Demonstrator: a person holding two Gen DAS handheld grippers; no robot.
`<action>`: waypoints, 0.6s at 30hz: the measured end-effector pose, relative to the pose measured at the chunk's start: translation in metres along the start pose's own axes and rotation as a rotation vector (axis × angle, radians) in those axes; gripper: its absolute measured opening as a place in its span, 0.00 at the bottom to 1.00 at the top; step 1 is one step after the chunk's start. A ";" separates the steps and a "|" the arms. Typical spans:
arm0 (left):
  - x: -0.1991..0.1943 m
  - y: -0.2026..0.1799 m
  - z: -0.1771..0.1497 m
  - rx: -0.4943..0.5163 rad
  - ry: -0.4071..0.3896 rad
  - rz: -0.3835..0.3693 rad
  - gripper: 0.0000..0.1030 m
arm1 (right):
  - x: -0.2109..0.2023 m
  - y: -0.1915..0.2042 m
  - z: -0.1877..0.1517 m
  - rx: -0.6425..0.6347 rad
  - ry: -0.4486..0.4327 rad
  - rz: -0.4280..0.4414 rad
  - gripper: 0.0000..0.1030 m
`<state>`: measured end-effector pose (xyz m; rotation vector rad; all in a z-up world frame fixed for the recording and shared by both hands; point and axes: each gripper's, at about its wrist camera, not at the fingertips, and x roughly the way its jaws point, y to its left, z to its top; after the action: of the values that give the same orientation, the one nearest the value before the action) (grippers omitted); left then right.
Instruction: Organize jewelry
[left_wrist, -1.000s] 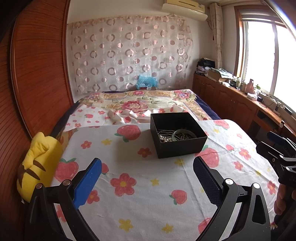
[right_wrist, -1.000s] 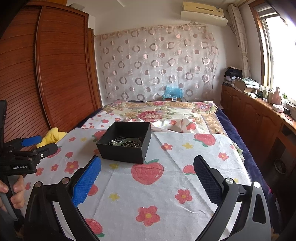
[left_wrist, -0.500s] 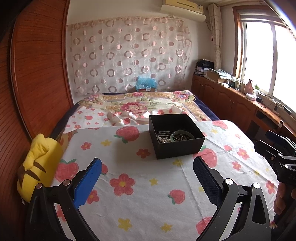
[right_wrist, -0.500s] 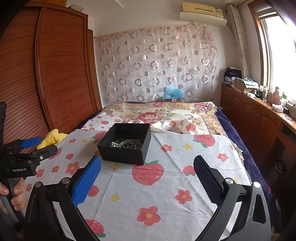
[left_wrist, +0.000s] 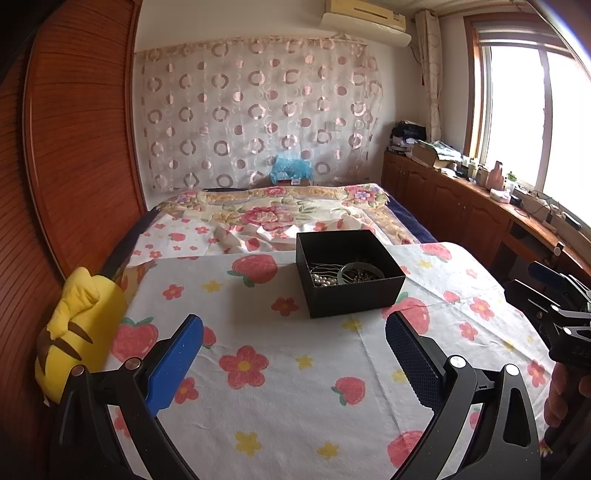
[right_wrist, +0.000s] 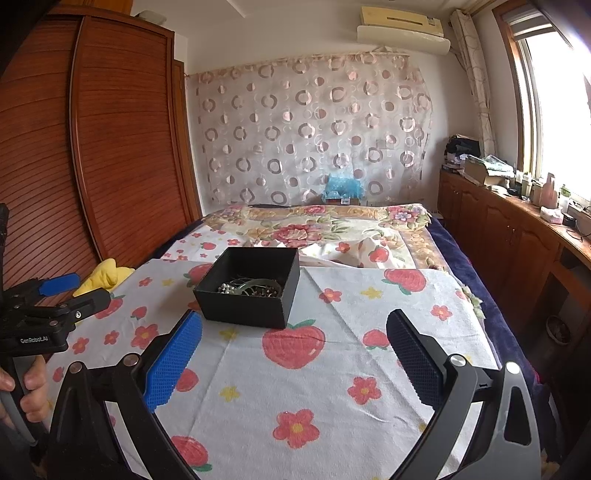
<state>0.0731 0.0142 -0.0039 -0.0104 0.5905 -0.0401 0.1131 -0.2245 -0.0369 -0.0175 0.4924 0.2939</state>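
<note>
An open black box (left_wrist: 351, 271) stands on the strawberry-print cloth (left_wrist: 288, 369); it also shows in the right wrist view (right_wrist: 249, 286). Inside lie a pearl strand (left_wrist: 323, 280), a green bangle (left_wrist: 362, 268) and dark beads, all tangled together (right_wrist: 251, 288). My left gripper (left_wrist: 293, 349) is open and empty, held in front of the box. My right gripper (right_wrist: 293, 349) is open and empty, in front of the box and to its right. Each gripper shows at the edge of the other's view: the right one (left_wrist: 554, 295) and the left one (right_wrist: 55, 295).
A yellow plush toy (left_wrist: 74, 325) lies at the cloth's left edge by the wooden wardrobe (right_wrist: 92, 166). A floral quilt (left_wrist: 277, 214) covers the bed beyond the box. Wooden cabinets (right_wrist: 517, 240) with clutter run along the right wall under the window.
Both grippers have drifted back and up a little, so the box looks slightly farther away. Both stay open and empty. The box has not moved.
</note>
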 end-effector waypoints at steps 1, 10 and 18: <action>0.000 0.000 0.000 0.000 0.000 0.000 0.93 | 0.000 0.000 0.000 0.000 0.000 -0.001 0.98; -0.005 -0.001 0.004 0.003 -0.007 0.000 0.93 | -0.001 0.000 -0.002 0.001 -0.001 -0.005 0.98; -0.007 -0.003 0.007 0.007 -0.011 0.000 0.93 | 0.000 -0.001 -0.004 0.011 0.003 0.000 0.98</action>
<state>0.0709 0.0115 0.0064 -0.0041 0.5789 -0.0422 0.1111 -0.2261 -0.0408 -0.0073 0.4972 0.2908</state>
